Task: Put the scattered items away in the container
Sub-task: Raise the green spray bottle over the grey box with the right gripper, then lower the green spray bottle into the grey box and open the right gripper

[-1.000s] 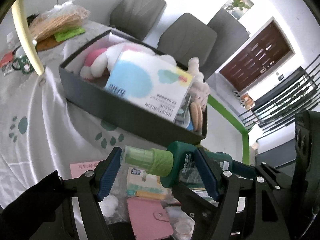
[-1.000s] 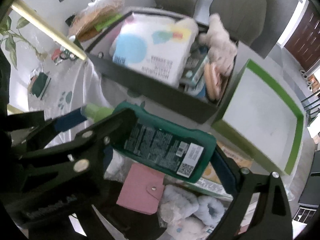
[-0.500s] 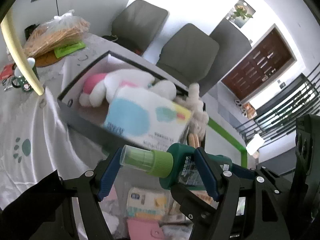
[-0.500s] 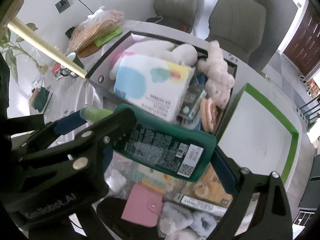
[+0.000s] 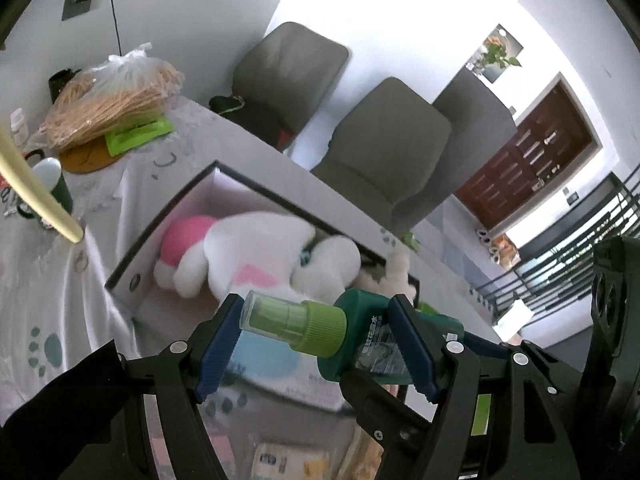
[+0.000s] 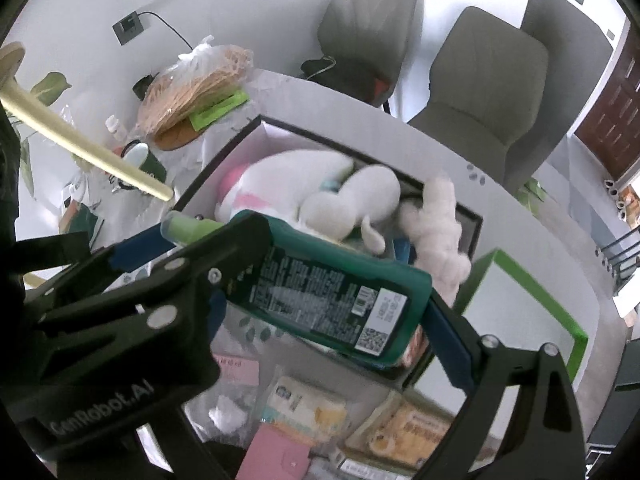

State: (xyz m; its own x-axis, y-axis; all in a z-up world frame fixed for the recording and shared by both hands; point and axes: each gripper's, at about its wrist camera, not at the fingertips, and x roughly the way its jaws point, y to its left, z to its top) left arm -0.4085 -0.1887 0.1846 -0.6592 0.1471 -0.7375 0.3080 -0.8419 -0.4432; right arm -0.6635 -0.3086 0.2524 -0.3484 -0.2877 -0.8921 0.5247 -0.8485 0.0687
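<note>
Bottle: a green bottle [image 6: 328, 292] with a light-green cap [image 5: 294, 322] lies crosswise in the air, above and just short of the box's near wall.
Long axis: roughly level, cap toward the left claw's side, flat base toward the right claw's side.
Left claw [image 5: 316, 344]: partly open around the neck end; its blue pads [image 5: 218, 346] stand either side of the cap and shoulder. The right pad seems to touch the shoulder, the left one seems to stand just clear of the cap tip, so I cannot tell how firm this hold is.
Right claw [image 6: 320, 312]: spread wide along the bottle's length and closed on its two ends; the far pad presses the base, the near one is mostly hidden behind the left claw's black frame.
Box [image 6: 224, 160]: a dark-rimmed box on the table, ahead of and below both claws, holding a white and pink plush [image 6: 304, 188] at its far side.
Key relation: the box lies forward and down from the bottle, and the bottle's length runs about parallel to the near wall.
Likely next move: carry it forward over the wall, then lower it onto the tissue pack [image 5: 272, 364] just under it.
Nearer arm: neither; both meet at the bottle.
Left to tidy: a pink wallet [image 6: 276, 456] and small packets on the table near the claws.
</note>
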